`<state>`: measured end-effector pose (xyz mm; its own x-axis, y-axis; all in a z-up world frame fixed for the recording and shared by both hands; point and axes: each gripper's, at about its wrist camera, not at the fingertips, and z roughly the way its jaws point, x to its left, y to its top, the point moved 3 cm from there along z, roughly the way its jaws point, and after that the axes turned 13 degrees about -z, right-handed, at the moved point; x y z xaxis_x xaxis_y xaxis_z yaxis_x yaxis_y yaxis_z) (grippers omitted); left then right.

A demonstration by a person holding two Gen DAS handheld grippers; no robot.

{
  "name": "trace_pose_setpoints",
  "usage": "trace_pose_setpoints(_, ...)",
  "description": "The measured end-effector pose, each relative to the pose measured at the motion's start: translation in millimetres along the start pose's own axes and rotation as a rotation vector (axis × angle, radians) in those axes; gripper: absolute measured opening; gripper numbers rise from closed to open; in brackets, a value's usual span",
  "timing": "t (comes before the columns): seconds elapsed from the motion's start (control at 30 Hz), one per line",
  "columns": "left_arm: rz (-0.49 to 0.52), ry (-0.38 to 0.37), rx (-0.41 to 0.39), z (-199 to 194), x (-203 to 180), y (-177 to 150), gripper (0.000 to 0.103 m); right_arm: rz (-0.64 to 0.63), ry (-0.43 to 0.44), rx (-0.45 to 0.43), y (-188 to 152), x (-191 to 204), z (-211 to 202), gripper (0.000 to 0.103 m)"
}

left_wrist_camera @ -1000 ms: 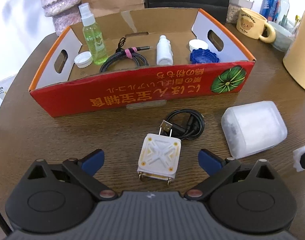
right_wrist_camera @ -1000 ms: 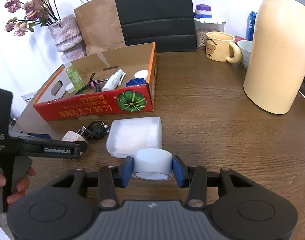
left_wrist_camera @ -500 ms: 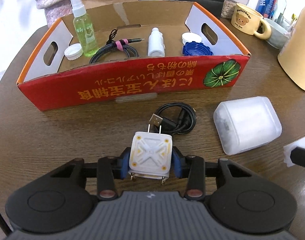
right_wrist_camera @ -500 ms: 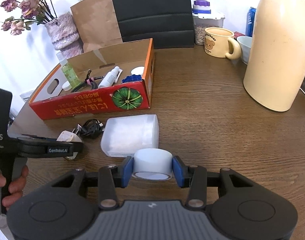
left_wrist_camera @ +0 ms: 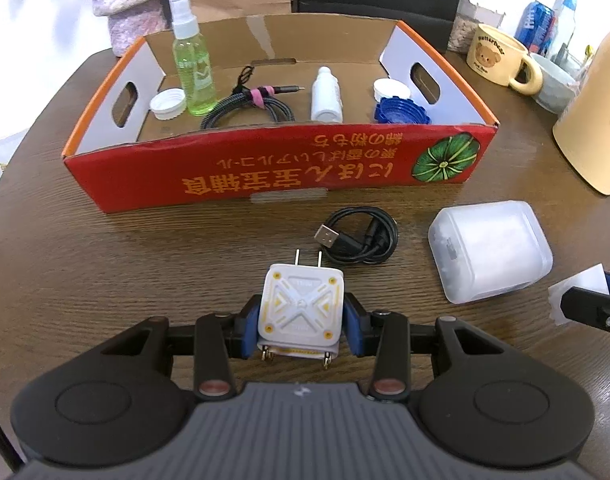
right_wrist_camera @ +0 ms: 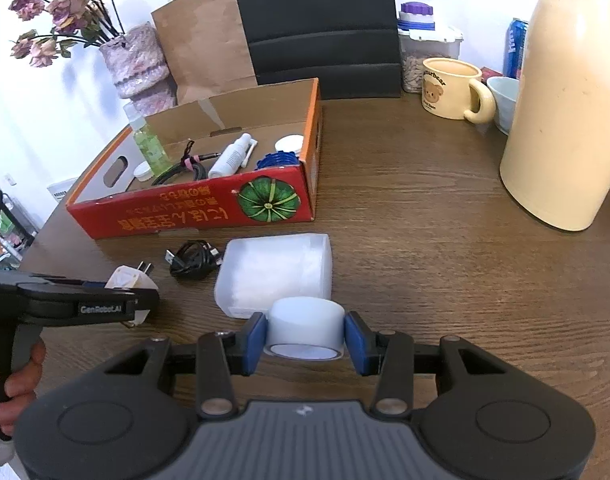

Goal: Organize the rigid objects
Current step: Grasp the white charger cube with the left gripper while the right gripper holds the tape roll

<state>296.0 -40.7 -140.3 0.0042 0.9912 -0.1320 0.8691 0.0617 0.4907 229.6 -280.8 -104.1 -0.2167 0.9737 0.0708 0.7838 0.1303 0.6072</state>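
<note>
Left wrist view: our left gripper (left_wrist_camera: 301,326) has its blue pads clamped on the two flanks of the white plug adapter (left_wrist_camera: 300,310), which sits between the fingers, low over the wooden table (left_wrist_camera: 105,264). Its two flat prongs point straight ahead of the fingertips toward the red cardboard box (left_wrist_camera: 265,176); the body looks roughly cubic, so we judge its long axis to run prong-to-back, along the fingers.

To carry this step well, we would lift it clear of the near red wall before moving forward, keep the prongs leading, and set it down in a bare patch of the box floor (between the bundled braided cable (left_wrist_camera: 249,106) and the white bottle (left_wrist_camera: 326,96) looks free).

Just beyond the prongs lies the coiled black USB cable (left_wrist_camera: 361,236); further to the right of the fingers, the frosted plastic case (left_wrist_camera: 491,250).

In the right wrist view, our right gripper (right_wrist_camera: 303,338) is clamped on a roll of tape (right_wrist_camera: 303,324), just short of that case.
</note>
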Motion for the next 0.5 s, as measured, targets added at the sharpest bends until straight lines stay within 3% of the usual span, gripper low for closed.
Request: trace_pose_setpoints(0.5,-0.064,0.007,-0.086,-42,21,15,0.042,-0.061,0.059,-0.063,28,17,2,0.042)
